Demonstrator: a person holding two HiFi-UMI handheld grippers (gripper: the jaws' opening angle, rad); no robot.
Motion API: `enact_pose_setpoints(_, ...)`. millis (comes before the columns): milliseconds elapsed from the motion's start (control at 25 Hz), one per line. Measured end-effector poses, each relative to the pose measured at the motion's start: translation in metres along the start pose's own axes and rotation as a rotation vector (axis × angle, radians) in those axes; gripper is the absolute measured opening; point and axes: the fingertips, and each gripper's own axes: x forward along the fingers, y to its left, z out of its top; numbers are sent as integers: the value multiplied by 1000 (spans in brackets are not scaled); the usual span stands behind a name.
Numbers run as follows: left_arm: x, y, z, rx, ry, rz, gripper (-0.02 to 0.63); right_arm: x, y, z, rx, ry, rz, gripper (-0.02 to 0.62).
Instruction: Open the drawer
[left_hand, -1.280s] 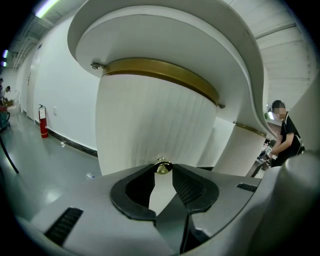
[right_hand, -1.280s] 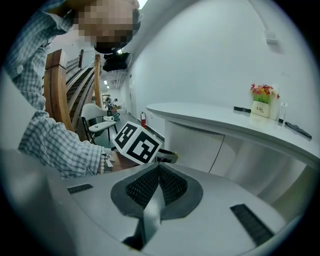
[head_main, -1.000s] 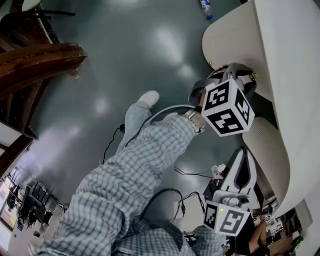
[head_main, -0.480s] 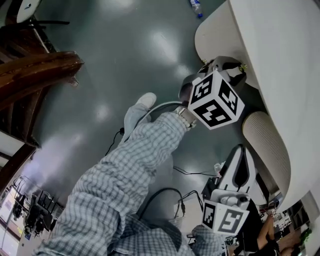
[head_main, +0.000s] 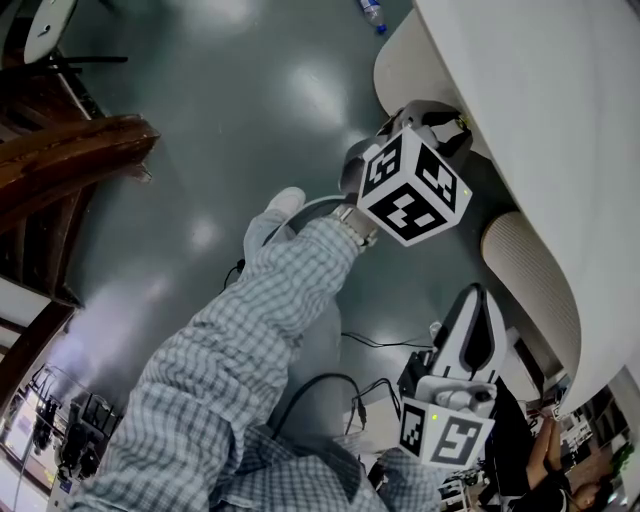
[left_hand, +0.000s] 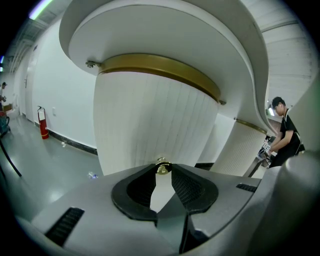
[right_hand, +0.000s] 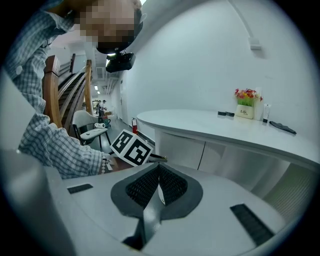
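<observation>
under white counter (left_hand: 165, 30), drawer's brass knob (left_hand: 161, 167) jutting toward left gripper (left_hand: 162, 174), seemingly pinched; right gripper (right_hand: 159, 168) pressed together

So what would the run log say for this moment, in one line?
left gripper: shut on brass knob of ribbed drawer front | right gripper: shut, empty | stage: knob gripped

The pale grey left gripper (left_hand: 162, 173), on an outstretched plaid-sleeved arm (head_main: 270, 320), pinches a small brass knob (left_hand: 162, 168) at its jaw tips. The matching right gripper (right_hand: 159, 168) has its jaws together, empty.
</observation>
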Motion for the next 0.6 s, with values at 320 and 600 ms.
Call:
enact_pose_setpoints(320, -2, 0, -2, -4, 7, 3, 104, -6, 5, -1, 14, -8, -4, 9)
enact_pose_setpoints(600, -6, -1, -4, -1, 8, 7, 103, -6, 5, 4, 15, -18, -12, 9)
